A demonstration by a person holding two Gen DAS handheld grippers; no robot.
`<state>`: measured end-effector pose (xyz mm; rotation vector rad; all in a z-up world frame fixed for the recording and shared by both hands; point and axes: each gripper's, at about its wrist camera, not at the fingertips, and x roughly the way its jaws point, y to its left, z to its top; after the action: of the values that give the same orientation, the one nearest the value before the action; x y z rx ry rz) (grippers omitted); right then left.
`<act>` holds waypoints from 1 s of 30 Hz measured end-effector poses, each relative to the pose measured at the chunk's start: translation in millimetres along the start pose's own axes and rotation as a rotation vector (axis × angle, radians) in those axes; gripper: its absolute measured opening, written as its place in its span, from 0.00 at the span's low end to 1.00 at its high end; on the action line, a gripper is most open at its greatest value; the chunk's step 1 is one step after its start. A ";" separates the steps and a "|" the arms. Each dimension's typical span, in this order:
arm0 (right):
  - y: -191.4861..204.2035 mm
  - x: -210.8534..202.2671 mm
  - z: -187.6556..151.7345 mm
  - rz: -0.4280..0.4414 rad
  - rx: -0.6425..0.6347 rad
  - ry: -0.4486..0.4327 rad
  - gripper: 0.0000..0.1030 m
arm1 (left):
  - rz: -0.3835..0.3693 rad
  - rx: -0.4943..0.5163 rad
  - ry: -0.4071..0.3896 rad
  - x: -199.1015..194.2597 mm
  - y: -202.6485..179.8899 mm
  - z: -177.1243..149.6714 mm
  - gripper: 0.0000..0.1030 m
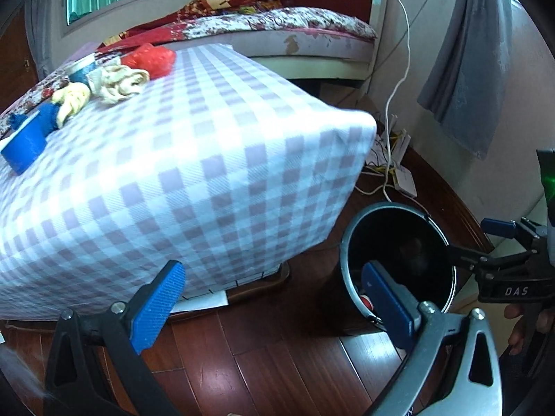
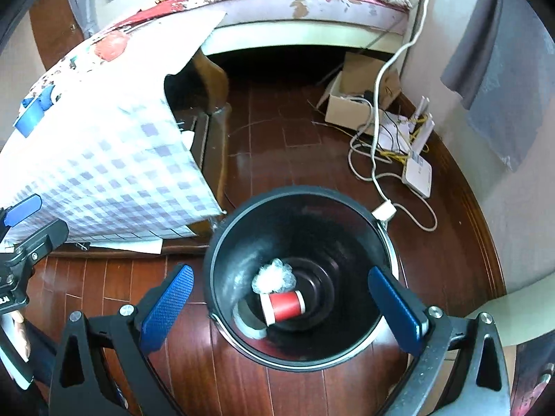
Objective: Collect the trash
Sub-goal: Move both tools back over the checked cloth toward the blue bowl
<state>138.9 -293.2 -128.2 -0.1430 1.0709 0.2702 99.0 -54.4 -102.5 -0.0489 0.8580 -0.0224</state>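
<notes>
Bin mouth (image 2: 298,208) unobstructed beside table (image 2: 114,159)

Left wrist view: the right gripper (image 1: 485,242) is cut off by the right edge, only one blue fingertip (image 1: 497,227) showing, so how its jaws stand cannot be told there. The bin (image 1: 350,242) interior is dark; its contents are mostly hidden behind the left gripper's finger (image 1: 388,303). The blue cup (image 1: 24,145) is cropped at the left edge. Right wrist view: the checked tablecloth (image 2: 114,173) is overexposed, and items on top are blurred beyond naming.
</notes>
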 end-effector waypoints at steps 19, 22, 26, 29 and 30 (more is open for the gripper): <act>118.6 -60.5 84.9 0.160 -0.127 -0.239 0.99 | 0.206 -0.122 -0.201 -65.3 120.1 45.9 0.99; 148.5 -61.8 105.6 0.184 -0.165 -0.270 0.99 | 0.278 -0.152 -0.215 -65.5 154.5 51.2 0.99; 188.3 -51.2 133.6 0.258 -0.218 -0.286 0.99 | 0.349 -0.212 -0.218 -58.2 201.1 51.6 0.99; 227.8 -35.5 152.4 0.241 -0.319 -0.297 0.99 | 0.361 -0.265 -0.203 -45.2 234.2 55.1 0.99; 236.6 -29.0 160.3 0.230 -0.337 -0.287 0.99 | 0.366 -0.279 -0.198 -38.5 244.6 58.4 0.99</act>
<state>193.5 -31.5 -23.1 -0.2748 0.7500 0.6600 118.0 193.5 -48.0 -0.1525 0.6570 0.4399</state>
